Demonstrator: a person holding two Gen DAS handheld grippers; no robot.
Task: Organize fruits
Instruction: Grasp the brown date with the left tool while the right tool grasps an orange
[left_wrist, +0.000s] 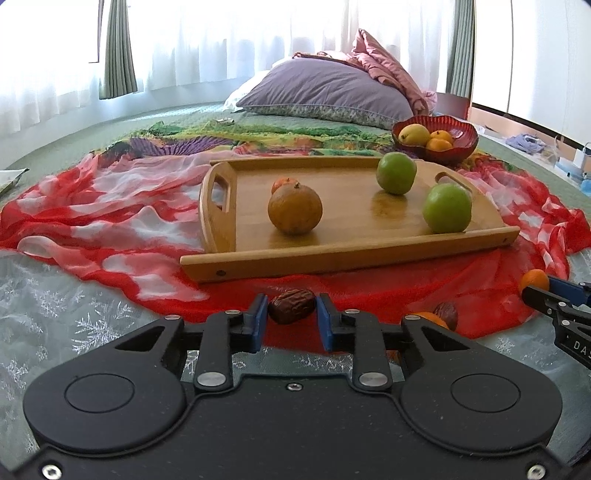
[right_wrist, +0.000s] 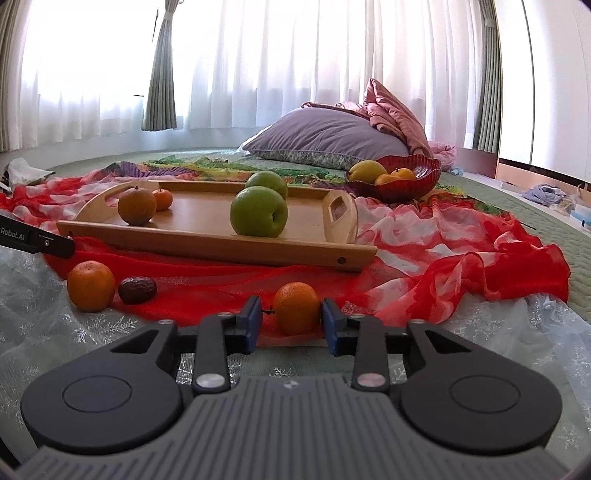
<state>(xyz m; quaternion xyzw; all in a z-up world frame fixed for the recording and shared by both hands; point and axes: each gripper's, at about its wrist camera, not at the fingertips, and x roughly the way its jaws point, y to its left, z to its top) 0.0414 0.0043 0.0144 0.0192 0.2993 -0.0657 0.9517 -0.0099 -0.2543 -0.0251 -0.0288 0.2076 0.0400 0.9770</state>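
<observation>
A wooden tray (left_wrist: 332, 240) (right_wrist: 207, 240) on a red scarf holds a dull orange (left_wrist: 294, 209) (right_wrist: 136, 205), a small tangerine (left_wrist: 284, 182) (right_wrist: 162, 199) and two green apples (left_wrist: 447, 207) (right_wrist: 258, 216). My left gripper (left_wrist: 291, 314) is open around a brown date (left_wrist: 291, 311), its blue pads just beside it. My right gripper (right_wrist: 291, 314) is open around a small tangerine (right_wrist: 296, 307), which also shows in the left wrist view (left_wrist: 533, 280). Another tangerine (right_wrist: 90, 285) and a second date (right_wrist: 136, 290) lie on the scarf between the grippers.
A red bowl (left_wrist: 436, 138) (right_wrist: 402, 177) with a yellow fruit and oranges stands behind the tray's right end. A purple pillow (left_wrist: 325, 92) and pink bedding lie at the back. White snowflake fabric (left_wrist: 55, 295) covers the near bed.
</observation>
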